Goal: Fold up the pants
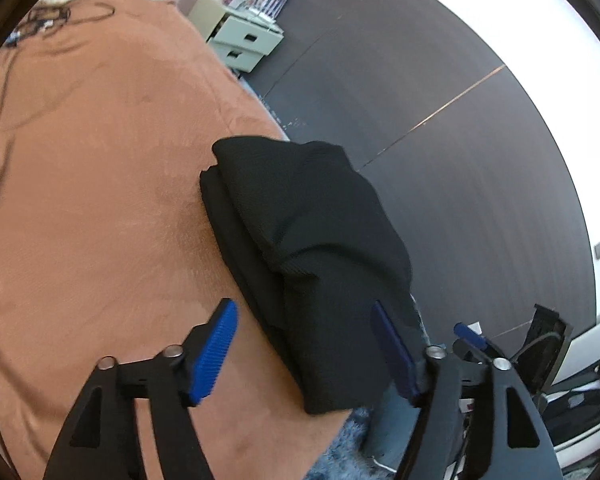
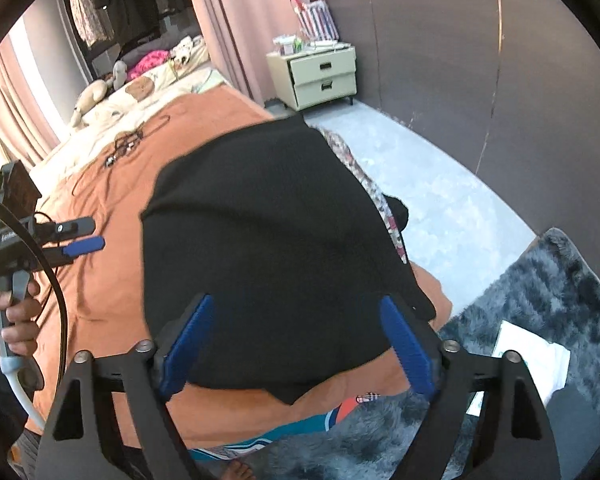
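So we've got the black pants point(image 2: 268, 248) folded up into a chunky stack on the orange blanket point(image 1: 100, 200), sitting right at the blanket's corner where the bed drops off toward the shaggy blue-grey rug point(image 2: 548, 300). From the left wrist view the pants show at least two layers, a wider one underneath and a rounded, slightly rumpled fold on top, with a crease running diagonally across. From the right wrist view they just read as one big dark slab; it's blurry enough that we can't really make out seams or a waistband.

Our left gripper point(image 1: 304, 352) has its blue pads spread wide, one over the blanket and one over the pants, gripping nothing. Our right gripper point(image 2: 296, 344) is also spread wide, its pads either side of the near edge of the pants and not pinching the fabric.

Past the pants, near the far end of the blanket, there's a tangle of black cables point(image 2: 128, 144), and beyond the bed a pale nightstand point(image 2: 320, 76) against the dark wall.
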`<state>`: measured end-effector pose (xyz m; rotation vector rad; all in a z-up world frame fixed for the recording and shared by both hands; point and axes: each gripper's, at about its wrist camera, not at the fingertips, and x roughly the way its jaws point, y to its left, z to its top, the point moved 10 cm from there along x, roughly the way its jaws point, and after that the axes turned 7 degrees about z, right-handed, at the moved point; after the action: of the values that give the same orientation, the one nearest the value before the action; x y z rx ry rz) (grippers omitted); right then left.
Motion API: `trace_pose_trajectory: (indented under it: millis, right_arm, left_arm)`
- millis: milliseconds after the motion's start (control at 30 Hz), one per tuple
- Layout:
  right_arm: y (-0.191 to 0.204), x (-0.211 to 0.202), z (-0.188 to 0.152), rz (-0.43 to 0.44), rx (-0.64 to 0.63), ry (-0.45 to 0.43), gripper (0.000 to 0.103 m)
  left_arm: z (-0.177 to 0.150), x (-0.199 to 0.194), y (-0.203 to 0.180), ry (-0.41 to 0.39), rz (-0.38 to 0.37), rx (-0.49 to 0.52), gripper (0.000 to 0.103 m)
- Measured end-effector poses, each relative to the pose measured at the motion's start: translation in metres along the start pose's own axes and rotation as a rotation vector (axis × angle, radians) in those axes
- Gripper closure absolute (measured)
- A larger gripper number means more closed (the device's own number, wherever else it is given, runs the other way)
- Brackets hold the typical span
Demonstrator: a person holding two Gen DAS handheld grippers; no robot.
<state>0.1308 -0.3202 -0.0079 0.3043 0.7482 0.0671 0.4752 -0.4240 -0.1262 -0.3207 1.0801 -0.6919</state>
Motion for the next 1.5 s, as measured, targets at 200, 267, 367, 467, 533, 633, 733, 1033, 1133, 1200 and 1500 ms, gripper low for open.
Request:
trace_pose_trajectory:
  millis: [200, 267, 367, 467, 533, 633, 733, 1033, 1133, 1200, 1500]
  right_arm:
    - [0.023, -0.039, -0.007, -0.014, -0.005, -0.035, 0.006]
    - [0.031, -0.052, -0.009, -0.015, -0.013, -0.049, 0.000]
    - [0.048, -0.064, -0.019, -0.019, -0.025, -0.066, 0.000]
    - [0.074, -0.078, -0.040, -0.027, -0.045, -0.084, 0.000]
    - [0.084, -0.084, -0.044, -0.027, -0.055, -0.097, 0.000]
    - [0.099, -0.092, -0.055, -0.022, -0.068, -0.112, 0.000]
    - [0.113, -0.103, -0.064, -0.014, -0.085, -0.127, 0.000]
    - [0.147, -0.127, -0.091, 0.010, -0.140, -0.173, 0.000]
    - [0.157, -0.132, -0.101, 0.009, -0.164, -0.188, 0.000]
    - [0.165, -0.137, -0.107, 0.017, -0.179, -0.201, 0.000]
    - [0.197, -0.148, -0.137, 0.023, -0.226, -0.260, 0.000]
  left_arm:
    - [-0.008, -0.052, -0.015, -0.072, 0.046, 0.083, 0.004]
    - [-0.011, -0.072, -0.020, -0.098, 0.071, 0.124, 0.000]
    - [-0.017, -0.091, -0.026, -0.113, 0.108, 0.171, 0.000]
    - [-0.025, -0.117, -0.030, -0.146, 0.128, 0.198, 0.000]
    - [-0.032, -0.132, -0.032, -0.166, 0.134, 0.208, 0.000]
    - [-0.039, -0.154, -0.032, -0.195, 0.149, 0.218, 0.000]
    - [-0.050, -0.179, -0.033, -0.229, 0.163, 0.230, 0.000]
    - [-0.083, -0.252, -0.023, -0.319, 0.223, 0.248, 0.000]
    - [-0.095, -0.276, -0.019, -0.353, 0.237, 0.247, 0.000]
    - [-0.103, -0.293, -0.014, -0.376, 0.248, 0.238, 0.000]
    - [-0.141, -0.352, 0.003, -0.452, 0.298, 0.230, 0.000]
